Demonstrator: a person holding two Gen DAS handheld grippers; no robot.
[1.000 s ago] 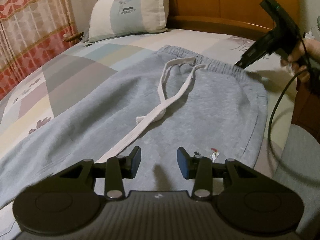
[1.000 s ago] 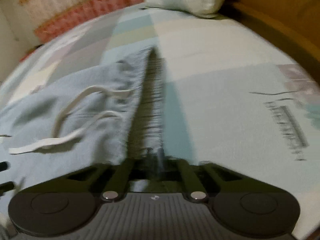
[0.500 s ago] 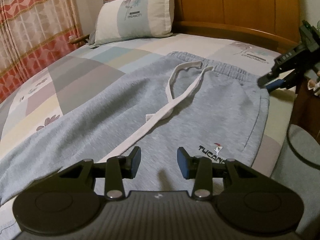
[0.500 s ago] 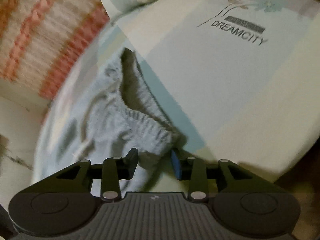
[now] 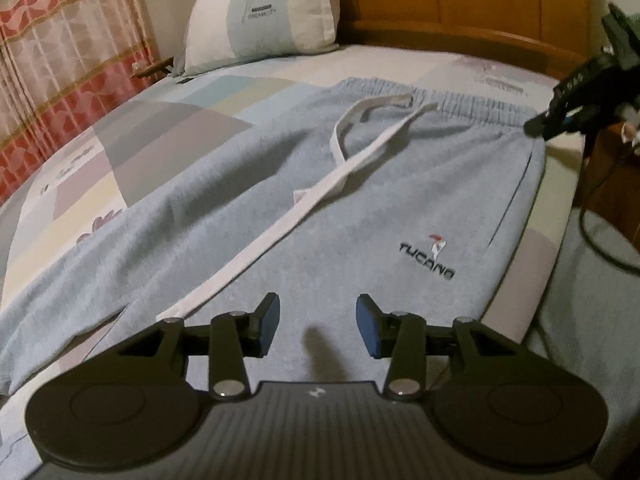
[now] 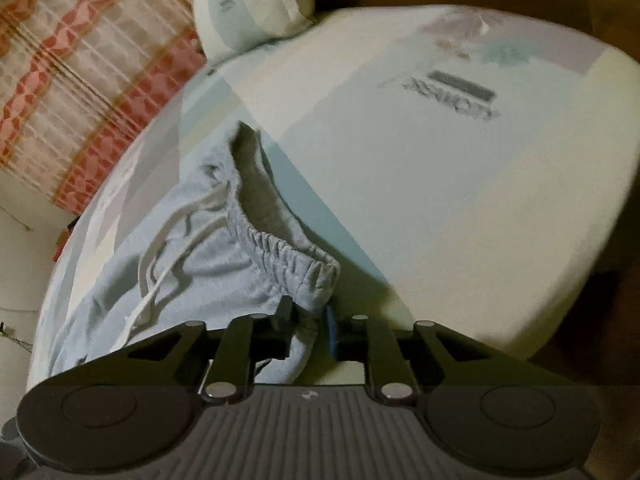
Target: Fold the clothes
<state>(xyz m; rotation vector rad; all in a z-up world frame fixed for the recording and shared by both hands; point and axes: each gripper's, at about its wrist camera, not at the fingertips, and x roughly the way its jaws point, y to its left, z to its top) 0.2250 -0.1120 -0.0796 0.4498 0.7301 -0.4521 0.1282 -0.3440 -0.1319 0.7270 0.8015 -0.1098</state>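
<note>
Light grey sweatpants (image 5: 320,208) lie flat on the bed, waistband toward the headboard, with a white drawstring (image 5: 320,188) trailing down the front and a dark logo (image 5: 428,260) near the right hip. My left gripper (image 5: 317,320) hovers open just above the cloth below the logo, holding nothing. My right gripper (image 5: 538,126) is at the waistband's right corner. In the right wrist view the right gripper (image 6: 308,328) is shut on that corner of the elastic waistband (image 6: 280,252), which bunches up between the fingers.
A patchwork bedsheet (image 6: 440,200) covers the bed. A pillow (image 5: 264,12) leans on the wooden headboard (image 5: 460,0). A red and white curtain (image 5: 60,60) hangs at the left. The bed edge runs down the right, where a black cable (image 5: 592,220) dangles.
My right gripper swung round to the waistband's right corner and its fingers narrowed onto the cloth. The left gripper drew back slightly, bringing the logo into view, and stayed open.
</note>
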